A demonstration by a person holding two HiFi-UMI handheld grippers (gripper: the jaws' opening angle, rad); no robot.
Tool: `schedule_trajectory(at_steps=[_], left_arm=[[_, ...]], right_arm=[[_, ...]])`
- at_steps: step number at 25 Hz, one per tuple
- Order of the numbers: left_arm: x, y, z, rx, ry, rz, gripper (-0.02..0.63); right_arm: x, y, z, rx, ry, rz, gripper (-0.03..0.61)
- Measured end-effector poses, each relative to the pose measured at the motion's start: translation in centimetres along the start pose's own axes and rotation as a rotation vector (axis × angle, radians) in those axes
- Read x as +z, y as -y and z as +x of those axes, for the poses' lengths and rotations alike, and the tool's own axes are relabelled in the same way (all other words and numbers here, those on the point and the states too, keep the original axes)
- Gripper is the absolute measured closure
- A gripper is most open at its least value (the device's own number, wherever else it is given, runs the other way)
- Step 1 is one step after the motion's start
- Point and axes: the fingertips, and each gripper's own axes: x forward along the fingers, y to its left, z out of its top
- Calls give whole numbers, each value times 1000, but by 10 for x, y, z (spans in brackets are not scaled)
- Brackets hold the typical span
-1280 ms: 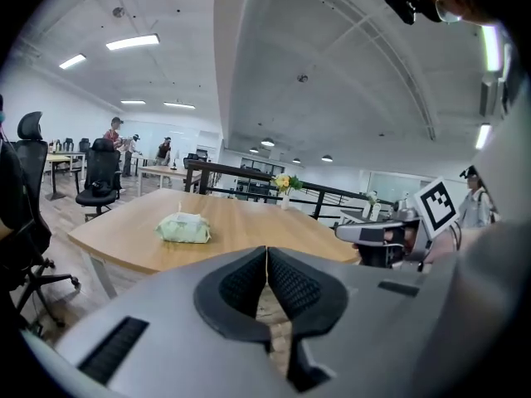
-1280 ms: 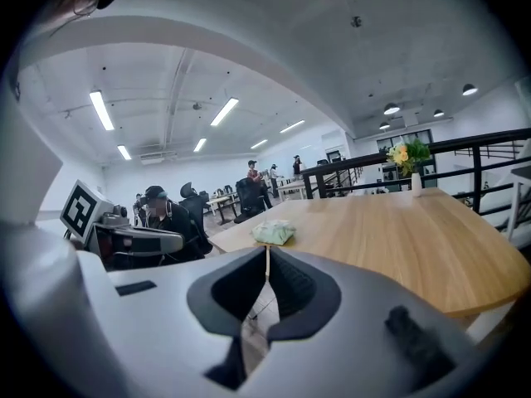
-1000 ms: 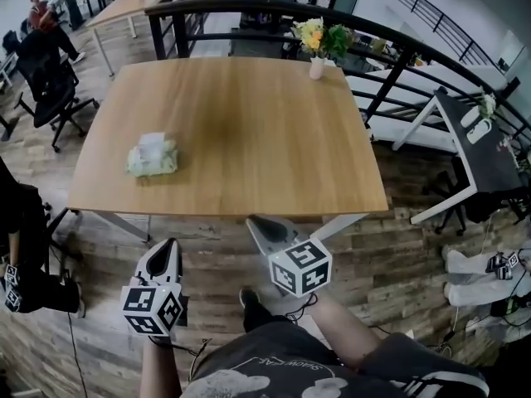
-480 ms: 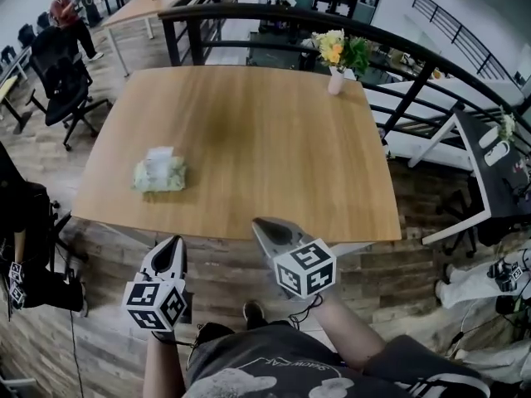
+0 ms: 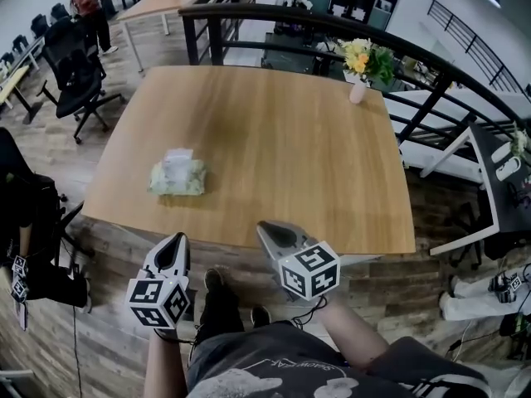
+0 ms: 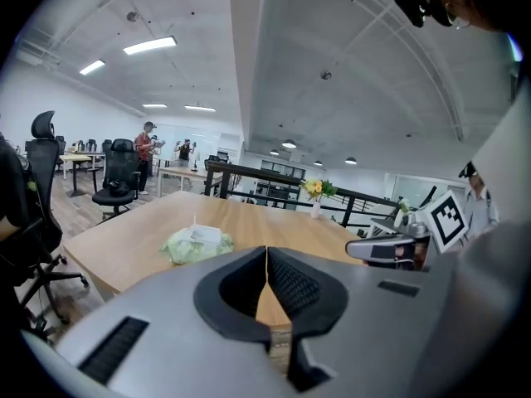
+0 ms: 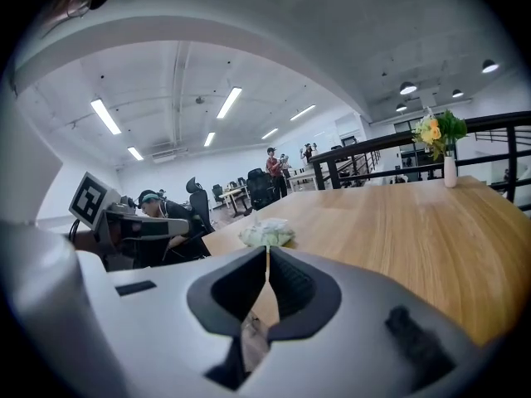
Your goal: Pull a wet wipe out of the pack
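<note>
A pale green wet wipe pack (image 5: 177,176) with a white flap on top lies near the left front part of the wooden table (image 5: 274,139). The pack also shows in the left gripper view (image 6: 197,244) and in the right gripper view (image 7: 266,233). My left gripper (image 5: 176,243) hangs short of the table's front edge, jaws shut and empty; its tips (image 6: 266,251) meet. My right gripper (image 5: 265,229) sits beside it at the table's front edge, also shut with nothing held (image 7: 267,252). Both are well short of the pack.
A white vase of flowers (image 5: 362,69) stands at the table's far right corner. A black railing (image 5: 332,31) runs behind the table. Office chairs (image 5: 79,81) stand at the left, a dark side table (image 5: 506,181) at the right. People stand far back left.
Both grippers and the head view have advanced toward the table; the table and pack now appear closer and lower in the picture. Both grippers stay shut.
</note>
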Motion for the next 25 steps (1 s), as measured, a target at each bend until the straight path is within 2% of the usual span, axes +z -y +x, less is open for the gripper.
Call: schedule_trajectory(at_steps=[15, 25], left_arm=[[25, -80, 68, -56, -39, -3, 598], [32, -117, 104, -76, -88, 6, 598]], right_arm=[[33, 14, 94, -57, -16, 10, 551], [46, 17, 141, -74, -51, 3, 551]])
